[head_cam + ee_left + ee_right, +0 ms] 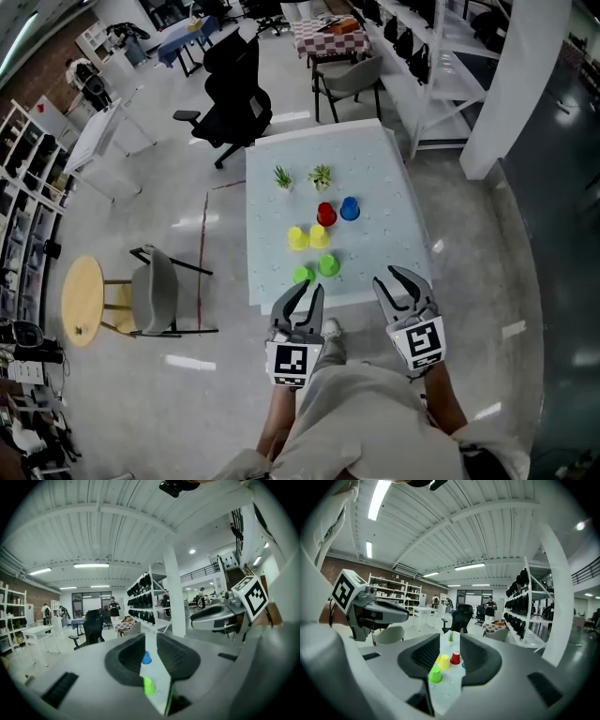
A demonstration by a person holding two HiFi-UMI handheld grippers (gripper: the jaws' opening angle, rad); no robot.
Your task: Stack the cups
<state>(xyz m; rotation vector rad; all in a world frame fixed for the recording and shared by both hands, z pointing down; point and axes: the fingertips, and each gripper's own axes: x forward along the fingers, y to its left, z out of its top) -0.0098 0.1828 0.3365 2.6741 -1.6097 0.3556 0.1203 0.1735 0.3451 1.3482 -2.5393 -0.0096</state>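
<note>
Because each gripper view sees the tabletop (394, 187) only through the slit between its own dark, ribbed pads, much is hidden there: the left gripper view shows just the blue cup (350, 208) and one green cup (328, 265), and the right gripper view cuts the blue cup down to a sliver at its right pad. The head view shows all six cups, small, tapered and plastic-looking, upside down in the middle of the pale square tabletop: red cup (325, 214) touching or just beside the blue, two yellow cups (308, 236) side by side below them, and a second green cup (303, 275) nearest the lower edge. Two small green plants (302, 176) stand above the cups. The left hand-held gripper (305, 289) and right hand-held gripper (398, 279) hang at the tabletop's lower edge, each with jaws drawn together on nothing. Around lie a glossy grey floor, a black office chair (234, 89), a grey chair (155, 292), a round wooden table (82, 300) and white shelving at the upper right.
</note>
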